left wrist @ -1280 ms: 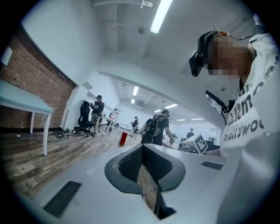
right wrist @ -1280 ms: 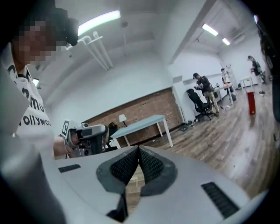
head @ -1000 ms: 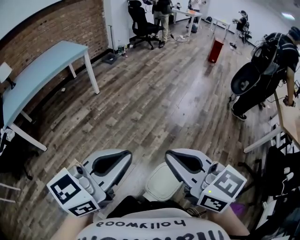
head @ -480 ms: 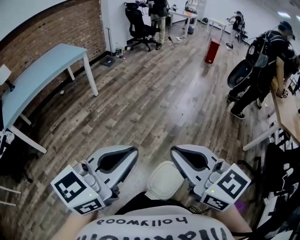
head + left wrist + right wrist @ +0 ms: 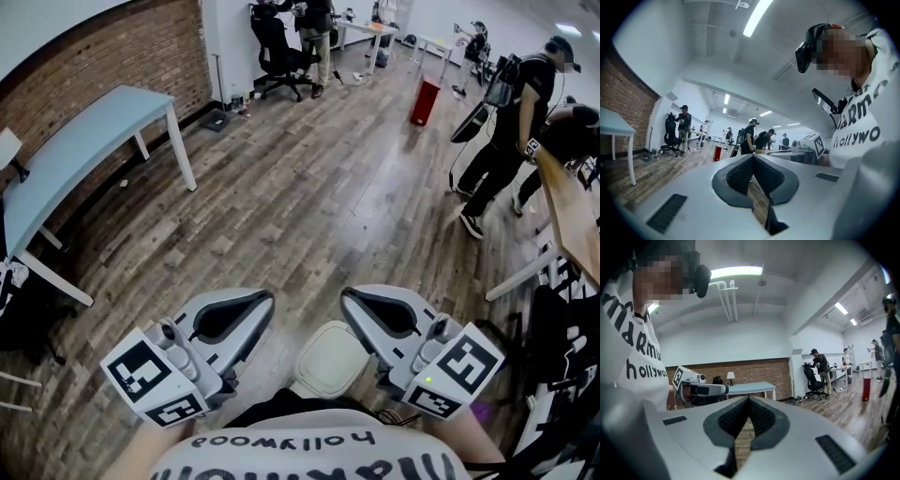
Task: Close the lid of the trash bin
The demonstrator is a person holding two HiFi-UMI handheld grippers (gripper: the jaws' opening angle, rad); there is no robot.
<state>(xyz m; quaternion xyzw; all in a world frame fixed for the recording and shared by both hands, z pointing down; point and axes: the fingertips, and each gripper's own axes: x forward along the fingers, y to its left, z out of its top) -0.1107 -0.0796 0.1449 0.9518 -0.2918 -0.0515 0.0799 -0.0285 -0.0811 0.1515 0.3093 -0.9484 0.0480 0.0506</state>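
Room: we look down on a grey-brown wood-plank floor (image 5: 309, 187), wide and open from our grippers to the far end.
Left edge: a red-brown brick wall (image 5: 112, 56) with a long light-blue table on white legs (image 5: 84, 141) beside it. A black office chair (image 5: 277, 47) stands far back.
Left gripper: the grey left gripper (image 5: 265, 302) (image 5: 752, 156) is low in the head view. Its jaws are together at the tips, with nothing between them.
Trash bin: the cream, rounded-square trash bin (image 5: 328, 361) sits between the two grippers, close to our body. Its top looks flat; we cannot tell if the lid is fully down.
Right gripper: the grey right gripper (image 5: 347, 298) (image 5: 749, 398) has its jaws together too, and holds nothing.
Right edge: a slim red bin (image 5: 425, 101) stands far off. A person in black (image 5: 511, 122) stands beside a light wooden desk (image 5: 572, 216), narrowing that side.
Change: half a second ago that person was bent forward and now stands straighter. Our grippers and the bin have barely shifted.
Writing: our white printed shirt (image 5: 309, 459) reads "hollywood", upside down in the head view. The gripper views show only "hollywo".
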